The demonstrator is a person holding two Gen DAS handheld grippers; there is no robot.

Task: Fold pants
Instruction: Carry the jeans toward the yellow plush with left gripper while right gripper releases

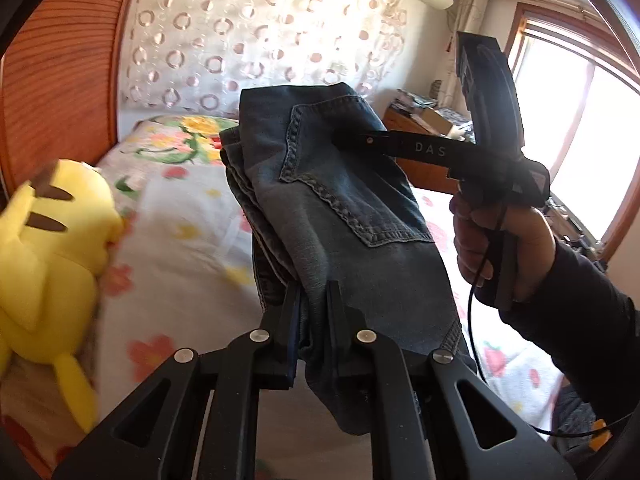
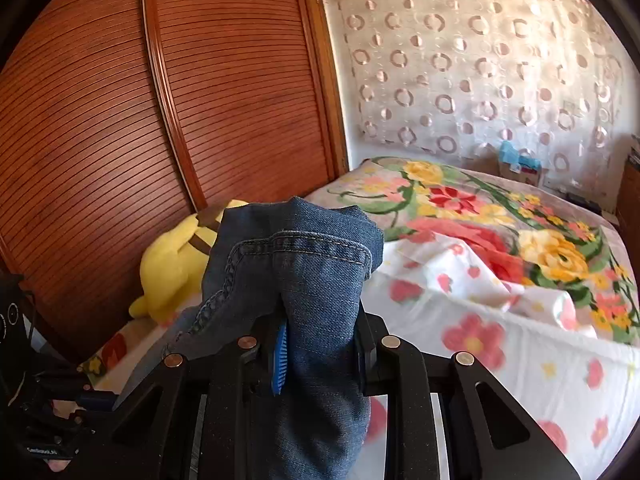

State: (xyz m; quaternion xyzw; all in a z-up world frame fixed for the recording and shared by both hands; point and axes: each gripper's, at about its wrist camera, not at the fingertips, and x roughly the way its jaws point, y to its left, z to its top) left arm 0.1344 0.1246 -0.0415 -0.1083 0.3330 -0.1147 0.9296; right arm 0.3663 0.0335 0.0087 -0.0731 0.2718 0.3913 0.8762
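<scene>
- The pants (image 1: 340, 216), blue denim jeans, hang in the air above the bed (image 1: 192, 216), lifted clear of its flowered sheet and gathered into a thick, layered bundle.
- We judge the denim to be fairly heavy for cloth, limp rather than stiff, and not slippery: the coarse weave and raised seams should give good purchase, and nothing about it is fragile.
- We judge the stitched edges, waistband and hems the best places to take hold, since several layers pinched together there are less likely to slide apart than a single loose ply.
- The left gripper (image 1: 314, 320) has its jaws drawn nearly together, pinching a fold at the near end of the bundle; in its own view the cloth passes between the two fingers and sags below them.
- The right gripper (image 2: 320, 344) has its jaws narrowed onto a thicker wad of denim, a blue ribbed pad (image 2: 279, 360) pressing the fabric from the left; in the left wrist view its finger reaches in to the pocket seam.
- A yellow plush toy (image 1: 48, 264) lies on the bed by the wooden wardrobe (image 2: 160, 100), apart from the pants.
</scene>
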